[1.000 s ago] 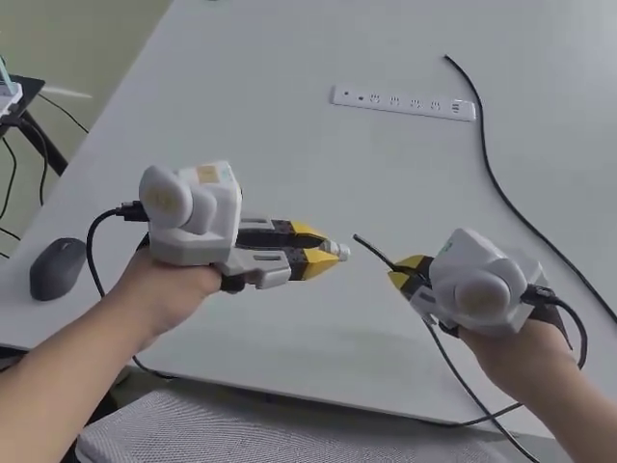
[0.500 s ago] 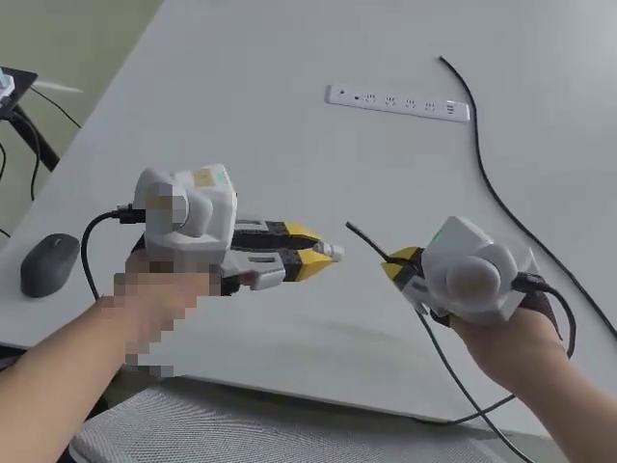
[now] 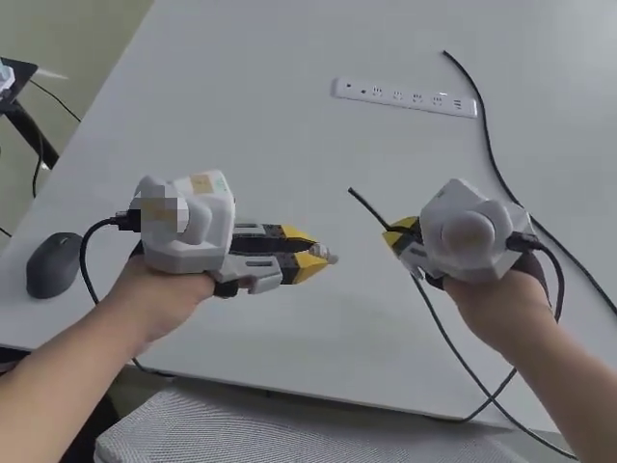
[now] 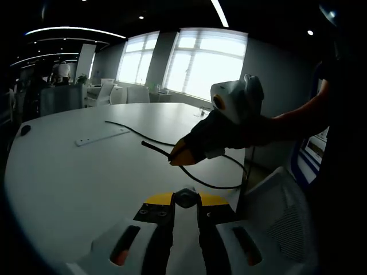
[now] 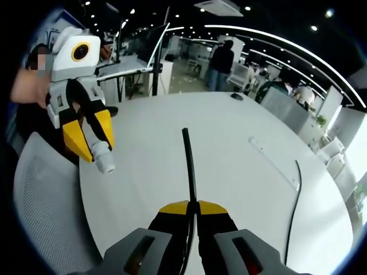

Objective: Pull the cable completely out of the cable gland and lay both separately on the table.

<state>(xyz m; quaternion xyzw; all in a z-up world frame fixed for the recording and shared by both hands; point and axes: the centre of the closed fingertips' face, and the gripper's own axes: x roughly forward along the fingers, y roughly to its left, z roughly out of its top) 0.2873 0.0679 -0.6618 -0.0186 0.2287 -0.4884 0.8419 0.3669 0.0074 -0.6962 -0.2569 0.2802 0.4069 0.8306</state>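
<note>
Holding the cable gland clenched in the left gripper at 9 o'clock and the cable pinched in the right gripper at 3 o'clock, apart, above the table, with the free end clear of the gland. Guard against roll-off on release from height, likely given the gland's round body and the smooth table, and against the springy cable swinging back onto the gland if laid close. Note pale, ribbed, cylindrical plastic gland; thin, black, rubbery cable; matt white table; flat white power strip far off at 1 o'clock.
</note>
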